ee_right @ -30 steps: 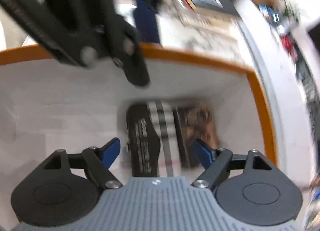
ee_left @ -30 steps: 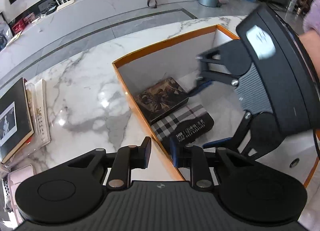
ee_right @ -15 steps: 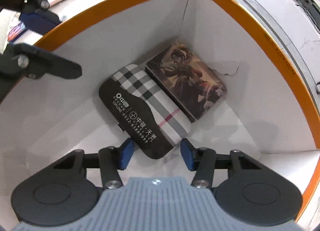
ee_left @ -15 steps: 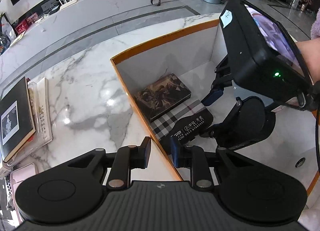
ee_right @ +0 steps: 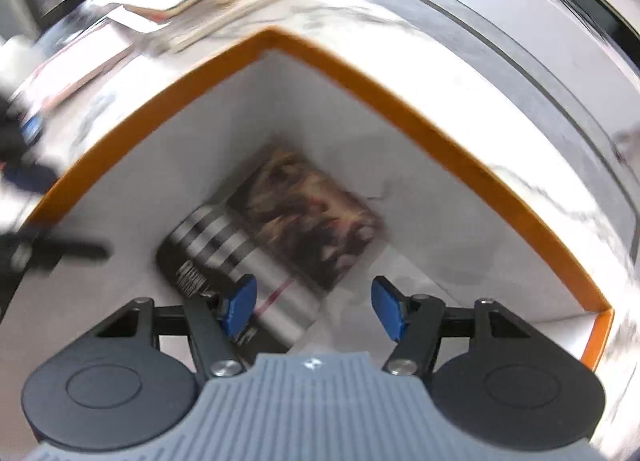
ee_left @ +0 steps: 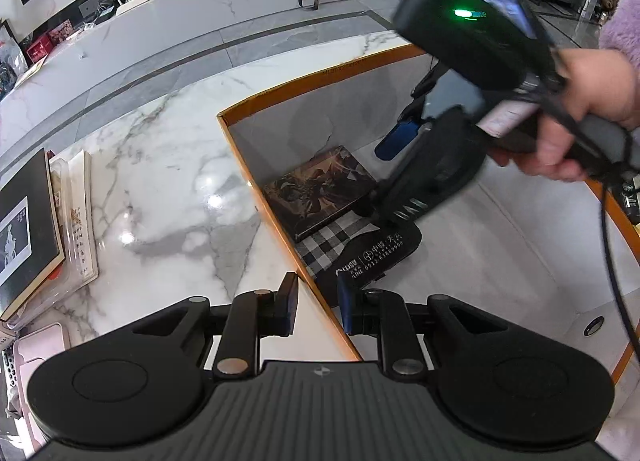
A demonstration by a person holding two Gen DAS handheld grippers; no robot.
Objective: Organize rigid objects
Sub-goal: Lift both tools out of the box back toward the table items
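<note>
An orange-rimmed white box [ee_left: 256,197] [ee_right: 460,149] sits on the marble table. Inside lie a plaid case with a black end [ee_left: 360,249] [ee_right: 236,249] and a dark picture box [ee_left: 316,193] [ee_right: 316,221], side by side in a corner. My left gripper [ee_left: 316,307] straddles the box's near wall with a narrow gap between its fingers; nothing else is between them. My right gripper [ee_right: 314,311] is open and empty, raised above the two items; it also shows in the left wrist view [ee_left: 424,157]. The right wrist view is blurred.
Books and a clear sleeve [ee_left: 48,221] lie at the table's left edge, with a pink item [ee_left: 36,345] below them. A long white counter [ee_left: 200,17] runs behind the table. The box floor to the right [ee_left: 500,253] is bare.
My right gripper has opened wider and lifted up and back from the plaid case, which stays in the box. My left gripper has stayed at the box wall.
</note>
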